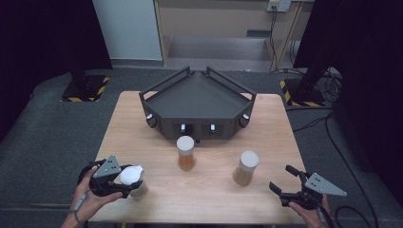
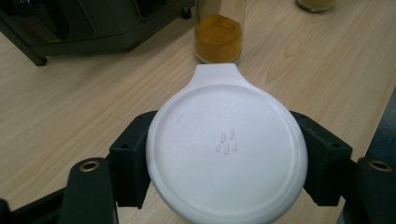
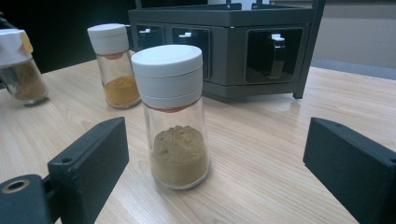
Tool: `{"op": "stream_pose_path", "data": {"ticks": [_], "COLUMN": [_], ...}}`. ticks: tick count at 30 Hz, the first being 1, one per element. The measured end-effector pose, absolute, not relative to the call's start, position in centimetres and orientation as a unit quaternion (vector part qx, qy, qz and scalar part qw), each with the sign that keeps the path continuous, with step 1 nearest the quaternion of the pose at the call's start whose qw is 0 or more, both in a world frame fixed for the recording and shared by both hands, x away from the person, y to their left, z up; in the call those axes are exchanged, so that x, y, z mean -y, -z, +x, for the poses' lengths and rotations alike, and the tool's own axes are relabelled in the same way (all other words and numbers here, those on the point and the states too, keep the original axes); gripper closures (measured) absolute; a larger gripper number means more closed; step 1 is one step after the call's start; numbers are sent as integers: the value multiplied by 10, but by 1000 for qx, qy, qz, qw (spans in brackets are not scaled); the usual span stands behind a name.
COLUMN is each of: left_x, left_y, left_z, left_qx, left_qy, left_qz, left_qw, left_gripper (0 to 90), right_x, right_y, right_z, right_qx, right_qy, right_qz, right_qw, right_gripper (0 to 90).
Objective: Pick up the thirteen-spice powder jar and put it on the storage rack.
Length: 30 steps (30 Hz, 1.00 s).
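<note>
The left gripper (image 1: 124, 183) is clamped on a jar (image 1: 133, 182) at the table's (image 1: 199, 199) near left edge. In the left gripper view its matte black, blocky jaws press both sides of the jar's round white plastic lid (image 2: 226, 151), smooth but for a small cluster of raised dots and a tab at the far rim; the lid hides the glass body beneath.

The right gripper (image 1: 285, 180) sits at the near right, jaws wide apart and holding nothing. In the right gripper view a second jar (image 3: 175, 116) stands upright ahead of the gap between them, touching neither: clear tapered glass, ribbed white cap, coarse tan powder filling its lower part.

A third jar (image 1: 185, 153), with orange powder, stands mid-table just before the rack (image 1: 197, 107), a dark, angular metal tray with railed sides and knobbed front slots. What the slots hold is hard to make out. The table is pale wood grain.
</note>
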<state>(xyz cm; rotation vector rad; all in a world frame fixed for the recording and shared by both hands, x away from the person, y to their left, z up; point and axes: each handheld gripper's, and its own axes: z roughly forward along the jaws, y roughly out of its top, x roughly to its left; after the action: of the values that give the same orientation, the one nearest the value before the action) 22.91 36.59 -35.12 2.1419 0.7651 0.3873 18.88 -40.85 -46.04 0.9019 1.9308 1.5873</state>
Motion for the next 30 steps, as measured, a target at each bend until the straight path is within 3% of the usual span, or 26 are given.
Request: {"op": "stream_pose_path", "data": {"ticks": [30], "left_x": [-365], "left_y": [275], "left_z": [300], "left_qx": [-131], "left_qy": [-70], "left_qz": [882], "left_qw": [447], "left_gripper": [301], "right_x": [408], "right_y": [461], "right_z": [190], "right_qx": [-706], "right_qy": [-580], "right_qz": [328], "right_qw": [239], "right_gripper": [76]}}
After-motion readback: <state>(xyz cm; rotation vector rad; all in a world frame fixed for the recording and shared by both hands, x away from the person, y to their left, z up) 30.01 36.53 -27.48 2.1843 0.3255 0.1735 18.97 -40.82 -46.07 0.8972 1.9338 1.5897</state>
